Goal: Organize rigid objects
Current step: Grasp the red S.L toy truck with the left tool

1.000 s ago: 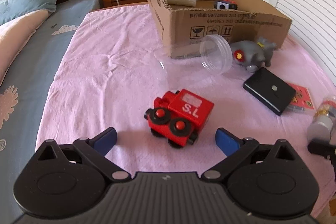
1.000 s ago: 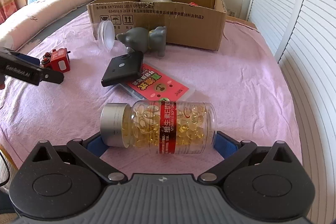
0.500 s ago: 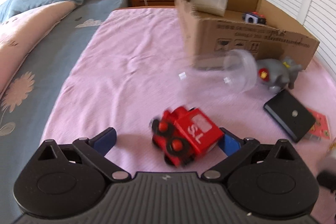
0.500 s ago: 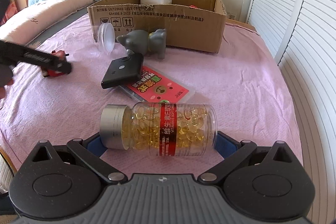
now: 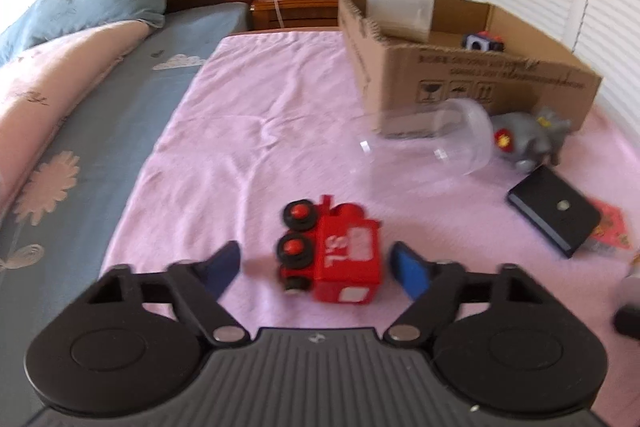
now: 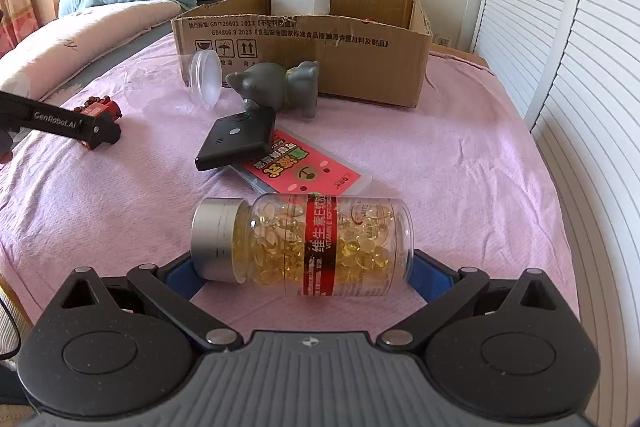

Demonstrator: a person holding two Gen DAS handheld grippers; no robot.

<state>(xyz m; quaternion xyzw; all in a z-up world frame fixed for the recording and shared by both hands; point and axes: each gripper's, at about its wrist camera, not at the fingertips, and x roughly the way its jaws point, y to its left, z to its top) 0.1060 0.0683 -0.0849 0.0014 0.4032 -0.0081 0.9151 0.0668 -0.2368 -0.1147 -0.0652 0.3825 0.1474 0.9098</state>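
Toy train (image 5: 334,253) between closing left hand-held gripper (image 5: 316,271) pads, untouched.

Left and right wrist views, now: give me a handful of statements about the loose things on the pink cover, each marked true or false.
1. The red toy train lies between the jaws of the left gripper, with gaps on both sides. True; the jaws are closing.
2. The pill bottle stands upright. False: it lies on its side, silver cap toward the left of the right wrist view.
3. The black device rests partly on the pink card pack. True.
4. The grey toy animal is inside the cardboard box. False: it sits on the cover in front of the box.
5. The clear jar lies tipped over near the box. True.
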